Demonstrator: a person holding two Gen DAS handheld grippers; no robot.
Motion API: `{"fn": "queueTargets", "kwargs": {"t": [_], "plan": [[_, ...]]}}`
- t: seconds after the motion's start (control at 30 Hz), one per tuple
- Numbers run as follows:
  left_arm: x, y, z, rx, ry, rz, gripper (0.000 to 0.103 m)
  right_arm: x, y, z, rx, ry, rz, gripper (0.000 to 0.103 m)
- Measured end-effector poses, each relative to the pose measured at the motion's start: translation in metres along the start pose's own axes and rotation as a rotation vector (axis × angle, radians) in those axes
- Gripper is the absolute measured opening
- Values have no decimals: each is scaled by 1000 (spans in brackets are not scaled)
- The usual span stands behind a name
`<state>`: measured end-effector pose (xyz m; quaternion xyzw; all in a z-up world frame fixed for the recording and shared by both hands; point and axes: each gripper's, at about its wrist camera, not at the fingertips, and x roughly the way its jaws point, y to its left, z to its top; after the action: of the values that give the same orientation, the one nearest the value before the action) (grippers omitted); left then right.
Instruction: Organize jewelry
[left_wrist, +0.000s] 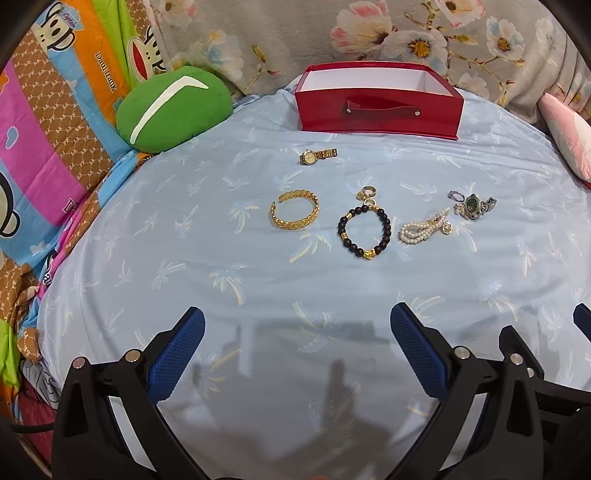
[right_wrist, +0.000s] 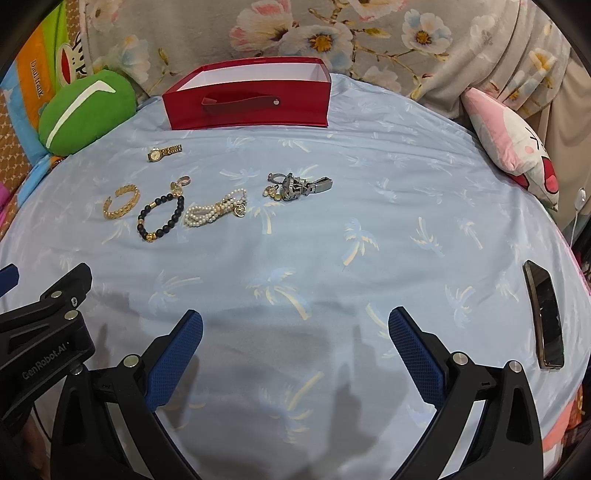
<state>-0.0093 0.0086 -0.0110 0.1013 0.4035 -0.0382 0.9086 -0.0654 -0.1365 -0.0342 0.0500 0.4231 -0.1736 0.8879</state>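
Note:
An open red box (left_wrist: 376, 110) (right_wrist: 251, 110) stands at the far side of the blue sheet. In front of it lie a gold watch (left_wrist: 317, 156) (right_wrist: 163, 151), a gold cuff bangle (left_wrist: 294, 209) (right_wrist: 122, 202), a black bead bracelet (left_wrist: 364, 230) (right_wrist: 161, 218) with rings beside it, a pearl strand (left_wrist: 424, 226) (right_wrist: 216, 208) and a silver watch (left_wrist: 474, 205) (right_wrist: 301, 187). My left gripper (left_wrist: 297, 325) is open and empty, well short of the jewelry. My right gripper (right_wrist: 295, 325) is open and empty too.
A green cushion (left_wrist: 173, 109) sits at the back left, a pink pillow (right_wrist: 513, 144) at the back right. A phone (right_wrist: 545, 314) lies at the sheet's right edge. Floral fabric (left_wrist: 369, 33) rises behind the box.

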Motion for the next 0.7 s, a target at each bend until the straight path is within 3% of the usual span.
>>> {"fn": "queueTargets", "kwargs": {"t": [0.7], "plan": [[10,16,4,-30,8,9,98,8,-3,2,9,-2,14,98]]}}
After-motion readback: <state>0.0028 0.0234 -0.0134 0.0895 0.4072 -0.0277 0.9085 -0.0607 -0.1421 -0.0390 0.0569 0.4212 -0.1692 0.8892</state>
